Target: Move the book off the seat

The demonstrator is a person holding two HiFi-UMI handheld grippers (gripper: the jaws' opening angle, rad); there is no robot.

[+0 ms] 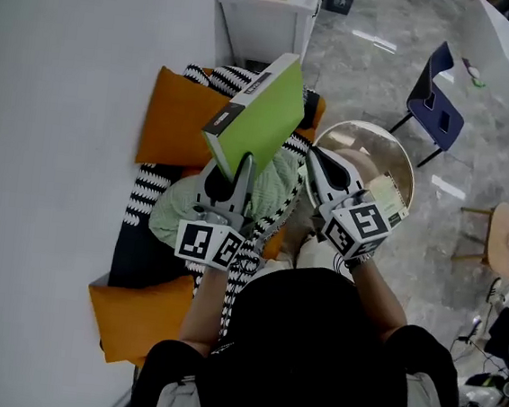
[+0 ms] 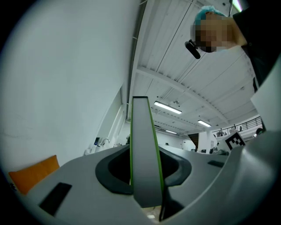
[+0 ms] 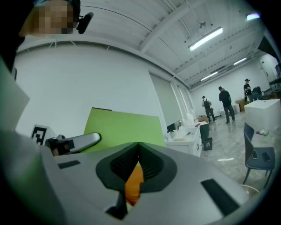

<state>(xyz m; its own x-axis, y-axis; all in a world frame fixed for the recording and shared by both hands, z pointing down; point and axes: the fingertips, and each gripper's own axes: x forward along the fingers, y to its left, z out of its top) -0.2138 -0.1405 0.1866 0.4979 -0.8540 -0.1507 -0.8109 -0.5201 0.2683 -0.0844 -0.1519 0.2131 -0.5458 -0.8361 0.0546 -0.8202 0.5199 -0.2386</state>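
Handling first: the book point(image 1: 264, 109) looks like a stiff hardback, mid-weight, w/ smooth covers, prob. a bit slippery under the pads. It's held by one low edge only, so the long body levers on the grip. I'd judge it could pivot or slide if swung fast. Best hold: across the thickness, deeper in from the edge & nearer the spine, or 2nd tongs steadying the free side. Not fragile, though a corner would dent on a drop.

Look: bright lime-green covers, pale grey-white page block, dark strip w/ light print along one narrow side. In the left gripper view it stands edge-on point(image 2: 144, 145), a thin green line either side of the pages. The right gripper view shows its flat green face point(image 3: 125, 127).

Where: up in the air, tilted, clear of the seat point(image 1: 131, 262). It's above the pale green cushion point(image 1: 177, 208) & striped throw point(image 1: 146, 187), w/ an orange cushion point(image 1: 178, 118) behind. So it's off the seat, not yet set down anywhere.

Tongs: left gripper point(image 1: 242, 165) pinches the book's lower edge, pads on both covers. Right gripper point(image 1: 315, 159) has its tongs pressed together, nothing in them. The orange in the slot below the tips looks like cushion beyond. This gripper is just beside the book, not touching as far as I can tell.

Next, my guess: carry it to the round surface point(image 1: 399, 164) at right & lay it flat.
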